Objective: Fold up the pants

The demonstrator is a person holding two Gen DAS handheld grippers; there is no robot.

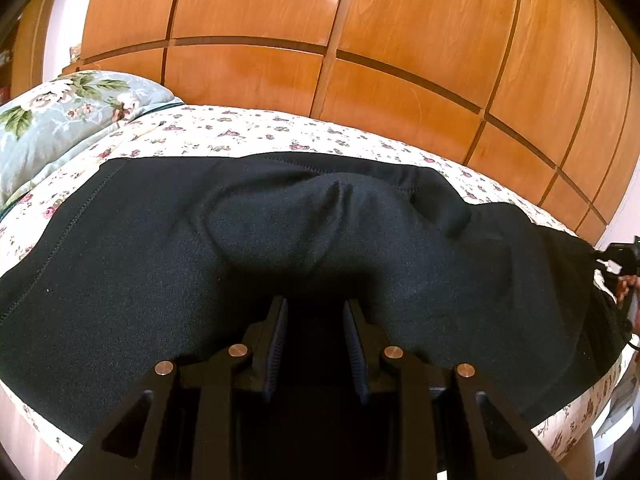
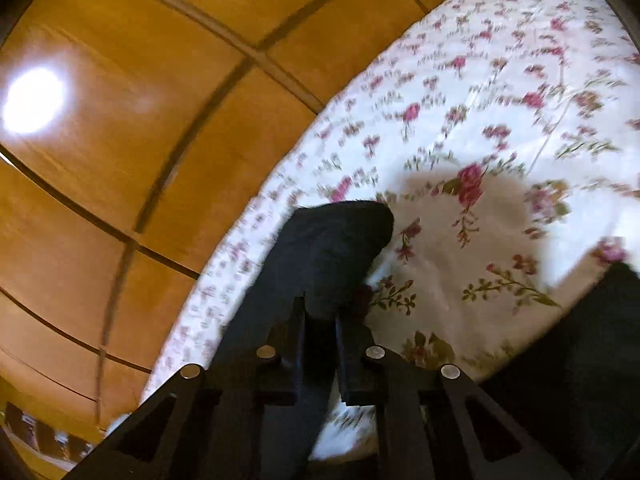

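- Two ribbed fingers (image 1: 280, 344) of the left gripper (image 1: 315, 312) stand a moderate gap apart at the lower centre of the frame, dark cloth filling the gap; whether they pinch it I cannot tell.
- The right gripper (image 2: 320, 316) has its fingers nearly together, clamped on a raised fold of the black pants (image 2: 336, 248).
- The pants (image 1: 280, 240) spread across the middle of the left view on the floral bed (image 1: 248, 132).
- A leafy pillow (image 1: 60, 120) sits upper left; wooden wardrobe doors (image 1: 360, 20) fill the top.
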